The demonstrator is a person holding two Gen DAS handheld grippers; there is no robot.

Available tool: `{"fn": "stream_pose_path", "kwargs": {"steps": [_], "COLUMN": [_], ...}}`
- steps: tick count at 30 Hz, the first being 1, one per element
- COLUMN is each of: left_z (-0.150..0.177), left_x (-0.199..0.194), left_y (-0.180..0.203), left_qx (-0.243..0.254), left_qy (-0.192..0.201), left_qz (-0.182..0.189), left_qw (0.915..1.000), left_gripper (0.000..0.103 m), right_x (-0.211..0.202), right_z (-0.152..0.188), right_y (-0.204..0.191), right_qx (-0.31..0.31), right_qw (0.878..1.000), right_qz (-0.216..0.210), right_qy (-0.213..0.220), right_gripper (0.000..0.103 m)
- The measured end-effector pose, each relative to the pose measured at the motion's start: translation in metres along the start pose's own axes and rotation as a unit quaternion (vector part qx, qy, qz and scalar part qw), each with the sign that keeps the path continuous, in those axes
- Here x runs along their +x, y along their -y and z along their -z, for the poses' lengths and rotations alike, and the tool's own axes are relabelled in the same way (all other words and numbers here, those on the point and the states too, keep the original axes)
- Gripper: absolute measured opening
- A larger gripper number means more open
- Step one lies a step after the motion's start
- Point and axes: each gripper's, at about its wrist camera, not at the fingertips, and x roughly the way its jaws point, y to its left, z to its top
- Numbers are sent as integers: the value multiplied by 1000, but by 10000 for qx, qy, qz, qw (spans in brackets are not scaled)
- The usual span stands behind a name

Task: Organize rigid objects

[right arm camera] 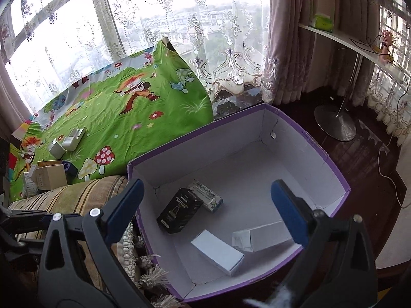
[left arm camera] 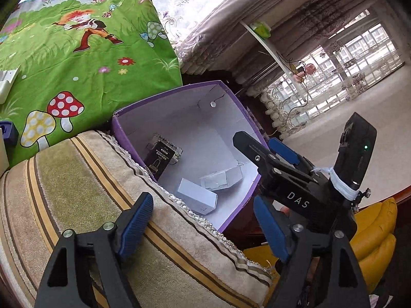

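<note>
Both the left gripper [left arm camera: 203,228] and right gripper [right arm camera: 205,210] gape wide, empty, above the purple box [right arm camera: 341,177]; inside, a black carton [right arm camera: 178,213] sits by its striped-cushion [right arm camera: 77,195] edge

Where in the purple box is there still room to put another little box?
The purple box is bare along its far half, from the back wall to the right wall. The near-left part is crowded: the black box leans on the patterned box, with two white boxes along the near wall.
</note>
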Motion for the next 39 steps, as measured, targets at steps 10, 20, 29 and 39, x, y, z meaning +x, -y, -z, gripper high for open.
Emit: {"fn": "stream_pose_path", "kwargs": {"steps": [10,20,29,39], "left_z": [8,12,25,39], "left_x": [-59,-121,-184,-236], "left_y": [-15,-69,-148,-244], "left_qx": [370,369,-516,-1844], "left_qy": [902,1428,1697,1863], "left_qz": [-1362,-3183,-3264,-3006], "left_qw": [9859,9364,9285,9170], "left_gripper": [84,84,84,84], "right_x": [-12,-33,-26,-10], "right_z": [-5,-13,-25,-41], "right_y": [-35,-86,-151,-224], "right_qx": [-712,-1363,-1653,-1889], "right_qw": [9972,9887,9823,9725], "right_qz": [160,-223,-873,-1351], "right_qy": [147,577,126,-162], "right_gripper": [100,101,101,101]}}
